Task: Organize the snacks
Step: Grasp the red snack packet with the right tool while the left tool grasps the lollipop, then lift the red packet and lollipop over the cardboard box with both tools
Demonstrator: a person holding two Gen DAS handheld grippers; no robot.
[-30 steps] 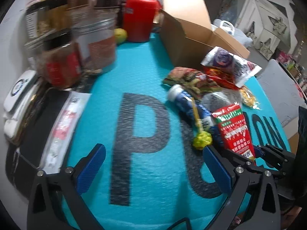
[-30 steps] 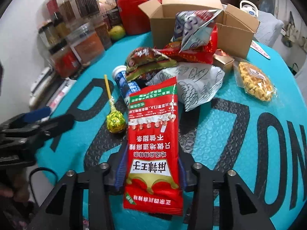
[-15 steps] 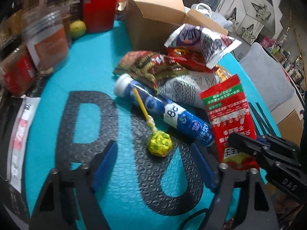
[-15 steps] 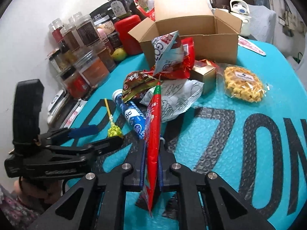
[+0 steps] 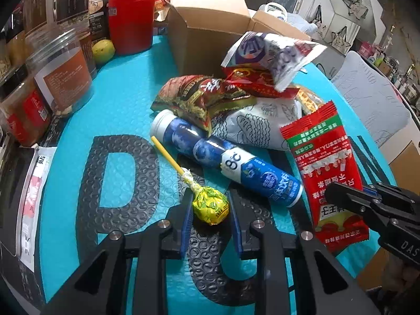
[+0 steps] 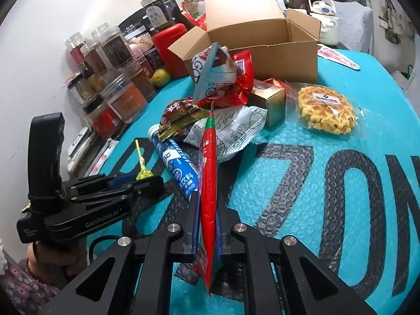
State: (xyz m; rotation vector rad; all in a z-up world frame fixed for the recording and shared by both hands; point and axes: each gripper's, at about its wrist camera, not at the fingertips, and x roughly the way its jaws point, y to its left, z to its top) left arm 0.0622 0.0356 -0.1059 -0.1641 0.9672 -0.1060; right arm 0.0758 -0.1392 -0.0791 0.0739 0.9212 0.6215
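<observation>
1. Snacks lay heaped on the teal bubble mat [image 6: 302, 162], in front of the open cardboard box [image 6: 262, 42]: a blue tube [image 5: 228, 160], a white fish-print bag [image 5: 257, 128], a dark red-brown packet [image 5: 199, 97] and a blue-and-white pouch [image 5: 273, 55] on top.
2. The left gripper [image 5: 210, 210] had its blue pads close on either side of the yellow-green lollipop [image 5: 210, 206], whose stick pointed away toward the tube (actual contact on both sides could not be made out).
3. The right gripper [image 6: 207, 225] was clamped on the red sachet [image 6: 208, 183], held edge-on and upright, off the mat.
4. A wrapped waffle [image 6: 325, 110] sat apart to the right, beside a small gold box [image 6: 270, 99].
5. Jars [image 6: 118, 52], a red canister [image 6: 170, 47] and a green-yellow fruit [image 6: 161, 77] stood along the wall side.
</observation>
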